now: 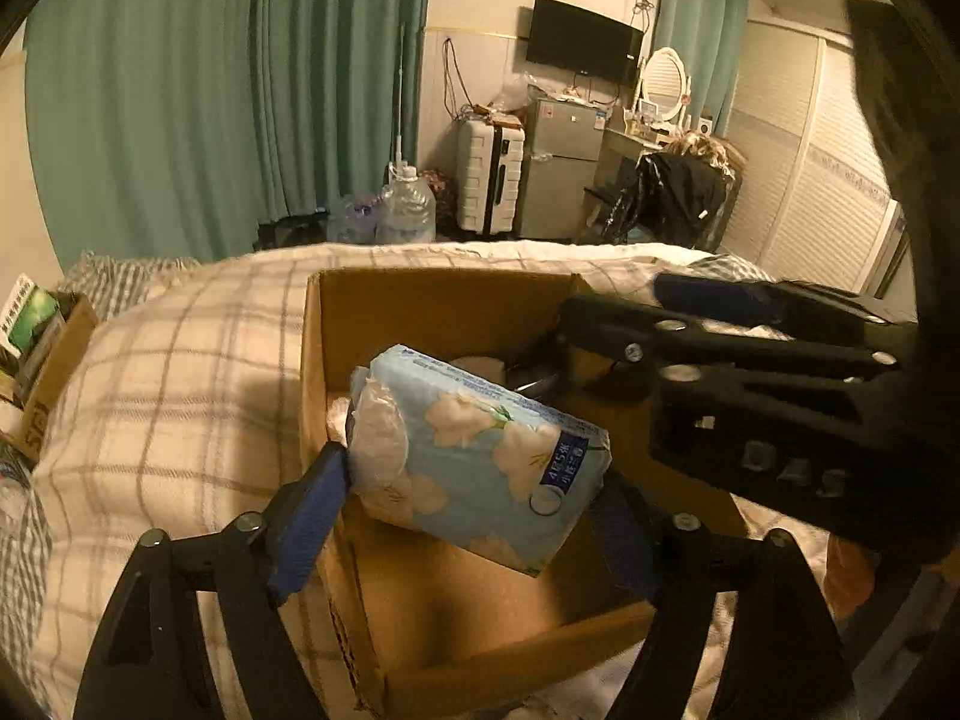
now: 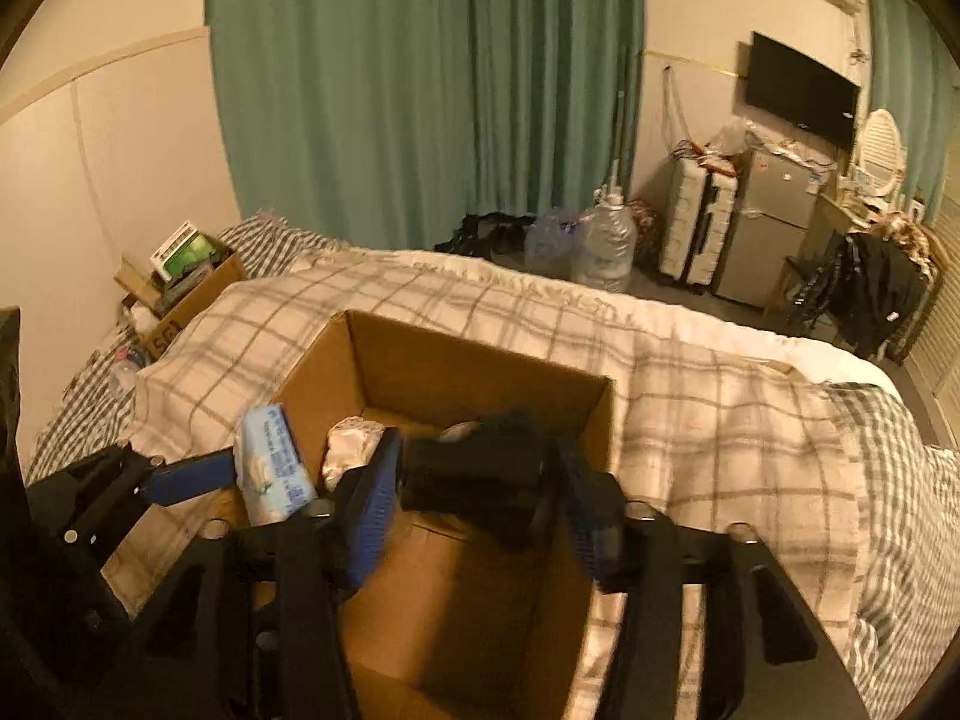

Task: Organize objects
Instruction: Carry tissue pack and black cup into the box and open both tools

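My left gripper is shut on a light-blue tissue pack with white flowers and holds it over the near left part of an open cardboard box on the bed. The pack also shows in the right wrist view. My right gripper is shut on a black object and holds it above the box. The right gripper also shows in the left wrist view. A white wrapped item lies inside the box.
The box sits on a plaid blanket covering the bed. A small carton with books stands at the bed's far left. Water jugs, a suitcase, a fridge and green curtains are beyond the bed.
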